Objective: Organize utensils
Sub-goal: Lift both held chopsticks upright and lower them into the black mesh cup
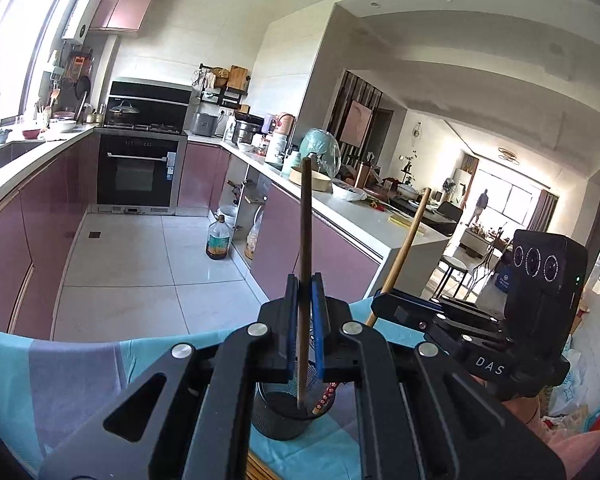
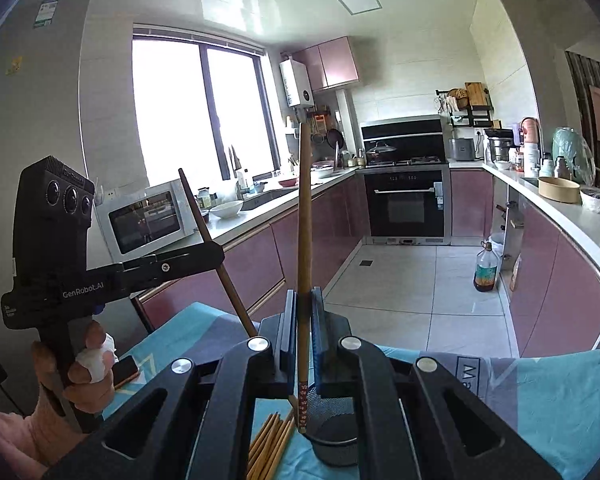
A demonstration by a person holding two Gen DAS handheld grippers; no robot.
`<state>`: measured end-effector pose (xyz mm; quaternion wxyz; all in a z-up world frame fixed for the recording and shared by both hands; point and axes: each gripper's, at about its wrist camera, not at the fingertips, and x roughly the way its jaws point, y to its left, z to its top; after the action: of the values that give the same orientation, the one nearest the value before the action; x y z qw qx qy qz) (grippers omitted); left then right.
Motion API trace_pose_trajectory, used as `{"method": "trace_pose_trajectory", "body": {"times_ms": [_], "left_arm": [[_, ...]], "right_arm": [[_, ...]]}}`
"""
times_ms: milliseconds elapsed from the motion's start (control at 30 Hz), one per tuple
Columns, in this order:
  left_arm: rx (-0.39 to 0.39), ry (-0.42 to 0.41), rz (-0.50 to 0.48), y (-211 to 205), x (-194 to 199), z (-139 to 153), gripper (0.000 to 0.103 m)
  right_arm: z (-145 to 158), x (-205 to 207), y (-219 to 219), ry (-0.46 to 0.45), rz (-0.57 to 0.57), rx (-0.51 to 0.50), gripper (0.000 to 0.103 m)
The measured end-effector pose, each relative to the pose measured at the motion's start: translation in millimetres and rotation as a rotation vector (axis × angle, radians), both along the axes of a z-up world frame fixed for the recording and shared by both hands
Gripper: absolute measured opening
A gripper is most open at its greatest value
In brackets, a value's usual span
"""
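Observation:
My left gripper point(image 1: 305, 289) is shut on a dark brown chopstick point(image 1: 305, 220) that stands upright, its lower tip hanging over the black mesh cup point(image 1: 278, 420). My right gripper point(image 2: 304, 300) is shut on a lighter chopstick point(image 2: 304, 208) with a red flower pattern at its lower end, just left of the mesh cup point(image 2: 336, 440). Several bare chopsticks point(image 2: 268, 448) lie on the cloth beside the cup. In the left wrist view the right gripper point(image 1: 382, 300) is to the right, its chopstick point(image 1: 406, 244) tilted. A hand point(image 2: 80, 376) holds the left gripper point(image 2: 218, 254).
A teal and grey cloth point(image 2: 560, 392) covers the table. A phone point(image 2: 126, 369) lies on it at the left. Beyond are pink kitchen cabinets point(image 1: 4, 248), a microwave point(image 2: 146, 216), an oven point(image 1: 138, 174) and an oil bottle point(image 1: 218, 240) on the tiled floor.

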<state>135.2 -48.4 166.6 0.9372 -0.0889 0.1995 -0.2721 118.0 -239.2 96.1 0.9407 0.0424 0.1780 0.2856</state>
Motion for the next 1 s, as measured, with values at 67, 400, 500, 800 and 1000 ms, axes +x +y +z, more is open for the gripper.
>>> {"method": "trace_pose_trajectory", "body": {"times_ms": [67, 400, 500, 800, 1000], "left_arm": [[0.034, 0.001, 0.013, -10.1, 10.8, -1.8, 0.007], [0.142, 0.174, -0.025, -48.2, 59.1, -60.8, 0.007], [0.159, 0.199, -0.025, -52.7, 69.1, -76.4, 0.007], [0.191, 0.231, -0.012, -44.0, 87.5, -106.3, 0.01], [0.183, 0.221, 0.017, -32.4, 84.3, -112.6, 0.019]], "right_arm": [[-1.1, 9.1, -1.1, 0.001, -0.018, -0.012, 0.005], [-54.2, 52.5, 12.1, 0.167, -0.028, -0.082, 0.005], [-69.1, 60.8, 14.7, 0.227, -0.025, -0.102, 0.005], [-82.0, 76.3, 19.7, 0.302, -0.061, -0.122, 0.009], [-78.6, 64.1, 9.7, 0.276, -0.071, -0.088, 0.018]]}}
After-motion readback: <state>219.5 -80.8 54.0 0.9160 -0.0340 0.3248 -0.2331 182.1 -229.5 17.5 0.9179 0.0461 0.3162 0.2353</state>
